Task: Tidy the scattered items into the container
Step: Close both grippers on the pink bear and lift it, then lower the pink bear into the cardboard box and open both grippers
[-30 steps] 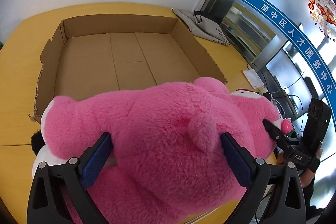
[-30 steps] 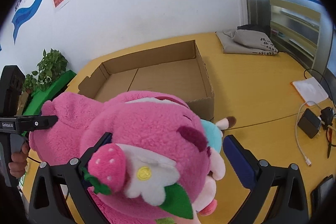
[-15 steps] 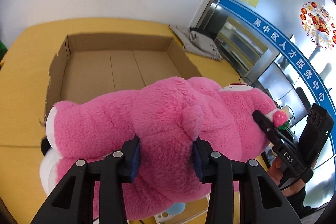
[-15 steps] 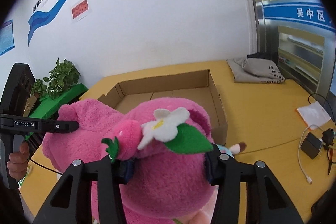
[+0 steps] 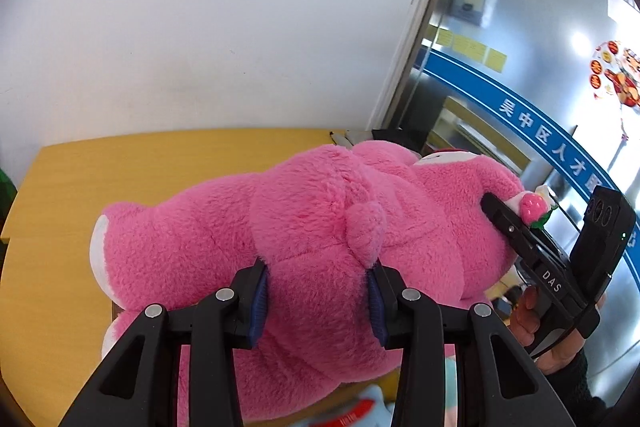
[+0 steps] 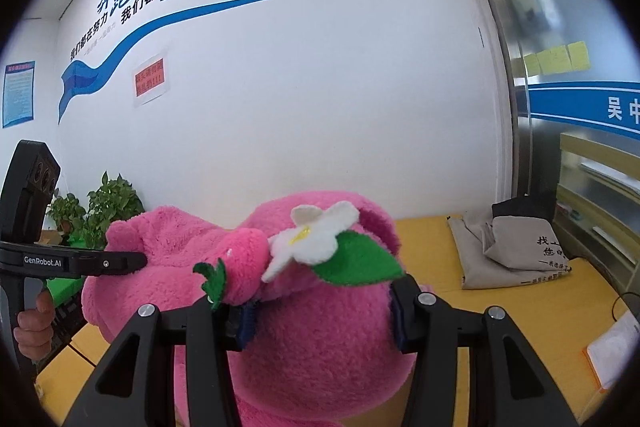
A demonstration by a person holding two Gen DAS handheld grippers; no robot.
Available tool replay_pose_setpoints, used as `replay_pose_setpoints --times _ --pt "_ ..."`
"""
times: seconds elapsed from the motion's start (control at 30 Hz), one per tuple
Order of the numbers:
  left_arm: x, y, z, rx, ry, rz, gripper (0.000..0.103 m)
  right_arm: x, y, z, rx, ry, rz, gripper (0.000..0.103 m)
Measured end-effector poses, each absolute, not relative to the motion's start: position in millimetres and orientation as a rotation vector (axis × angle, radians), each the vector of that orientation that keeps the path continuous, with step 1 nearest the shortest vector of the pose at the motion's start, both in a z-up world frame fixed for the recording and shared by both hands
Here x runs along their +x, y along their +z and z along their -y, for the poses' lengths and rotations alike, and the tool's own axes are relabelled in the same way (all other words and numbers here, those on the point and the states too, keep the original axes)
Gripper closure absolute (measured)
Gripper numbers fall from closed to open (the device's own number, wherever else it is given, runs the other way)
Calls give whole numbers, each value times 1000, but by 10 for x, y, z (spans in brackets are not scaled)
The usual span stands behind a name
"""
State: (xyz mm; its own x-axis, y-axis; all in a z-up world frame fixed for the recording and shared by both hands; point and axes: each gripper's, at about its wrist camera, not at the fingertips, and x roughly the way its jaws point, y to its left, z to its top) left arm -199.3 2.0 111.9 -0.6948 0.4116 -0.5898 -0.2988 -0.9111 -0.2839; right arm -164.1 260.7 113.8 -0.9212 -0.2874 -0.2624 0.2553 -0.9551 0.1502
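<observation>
Pink plush bear (image 5: 320, 239) fills the left wrist view, lifted clear of the yellow desk (image 5: 120, 163). Left gripper (image 5: 318, 301) fingers pinch the bear's body just below its small tail nub, blue pads sunk into the fur on both sides. Beyond the fingers and to the right, the right gripper (image 5: 496, 207) bites the head end beside the strawberry trim. Container is not in frame, so I can't tell where it sits relative to the load. A light-blue toy (image 5: 360, 411) lies under the bear, below the fingers.

Right wrist view: right gripper (image 6: 320, 319) fingers pinch the bear (image 6: 320, 347) at the head, felt flower and leaf (image 6: 316, 239) draped just above them. Left gripper (image 6: 132, 261) tip is visible ahead-left, pressed into the fur.

Advice: keep both pinches firm and the two grippers level and at fixed spacing so the plush doesn't sag or tear loose. Tilt the cameras down to reacquire the container before lowering. Release both sides together only once the bear is bottomed out.
</observation>
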Motion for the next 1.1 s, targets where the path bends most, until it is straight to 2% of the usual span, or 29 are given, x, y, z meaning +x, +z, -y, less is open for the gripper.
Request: replay_pose_setpoints --times 0.2,0.47,0.57,0.67,0.77,0.9,0.97,1.0,1.03,1.07,1.1 --pt "-2760 731 3 -1054 2578 304 60 -2429 854 -2472 492 -2855 194 54" --pt "-3560 -346 2 -1345 2554 309 61 -3255 -170 -2394 784 -2841 258 53" --pt "-3681 -618 -10 -1408 2536 275 64 -3306 -399 -2284 868 -2850 190 51" --pt "-3701 -608 -86 -1418 2537 190 60 -3379 -506 -2246 1016 -2866 137 47" --pt "-3665 -532 -111 -1431 2541 130 51 -3396 -584 -2382 1146 -2852 250 38" --pt "-3350 -223 -80 -1356 2580 129 51 -3210 -410 -2445 1144 -2859 232 34" --pt "-3062 48 -71 -1266 2607 122 50 -3006 -172 -2423 1083 -2878 177 23" --pt "-2867 218 -71 -1211 2622 118 47 -2869 -35 -2396 1041 -2885 138 22" --pt "-2641 392 -73 -1152 2645 109 34 -2711 104 -2362 999 -2891 95 22" --pt "-2405 567 -109 -1092 2677 96 15 -2550 231 -2329 961 -2896 58 22" --pt "-2214 715 -160 -1040 2713 79 3 -2389 348 -2293 932 -2899 26 21"
